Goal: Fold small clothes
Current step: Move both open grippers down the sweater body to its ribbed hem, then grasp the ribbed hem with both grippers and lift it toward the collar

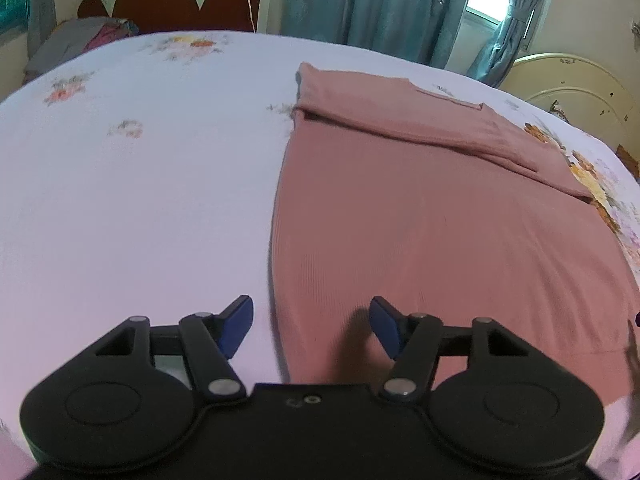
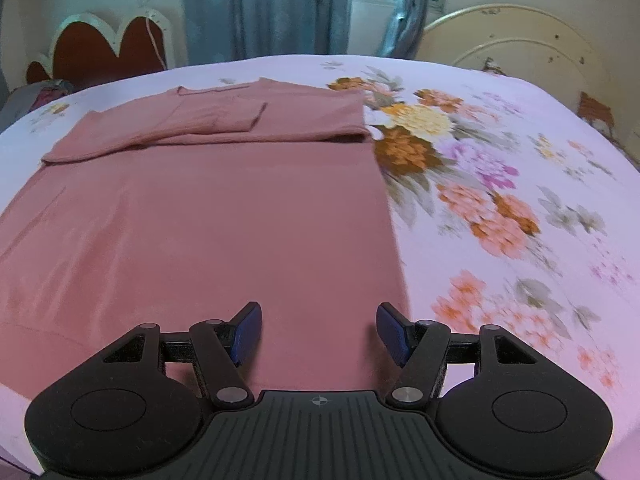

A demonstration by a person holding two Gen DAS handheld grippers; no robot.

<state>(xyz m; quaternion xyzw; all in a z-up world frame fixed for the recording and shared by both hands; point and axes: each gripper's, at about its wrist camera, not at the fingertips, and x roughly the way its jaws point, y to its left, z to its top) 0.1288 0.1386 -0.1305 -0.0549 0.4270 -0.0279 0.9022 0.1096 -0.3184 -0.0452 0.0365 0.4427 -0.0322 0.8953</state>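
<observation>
**Both grippers over pink garment, nothing gripped**

Pink garment (image 2: pixel 224 216) lies flat on the floral bed sheet (image 2: pixel 500 184), sleeves folded in at far end. Left gripper (image 1: pixel 311 326) fingers spread, straddling garment's left edge. Right gripper (image 2: pixel 319 332) fingers spread above near right edge, empty.

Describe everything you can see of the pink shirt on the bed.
The shirt is dusty pink, of fine ribbed knit by its look. It lies flat on the floral sheet, body smooth, hem nearest the cameras. At the far end both sleeves are folded inward across the chest, and the neckline shows beyond them. The side edges run straight. The left claw hangs open over its left edge and the right claw open near its right edge; neither pinches the cloth.
</observation>
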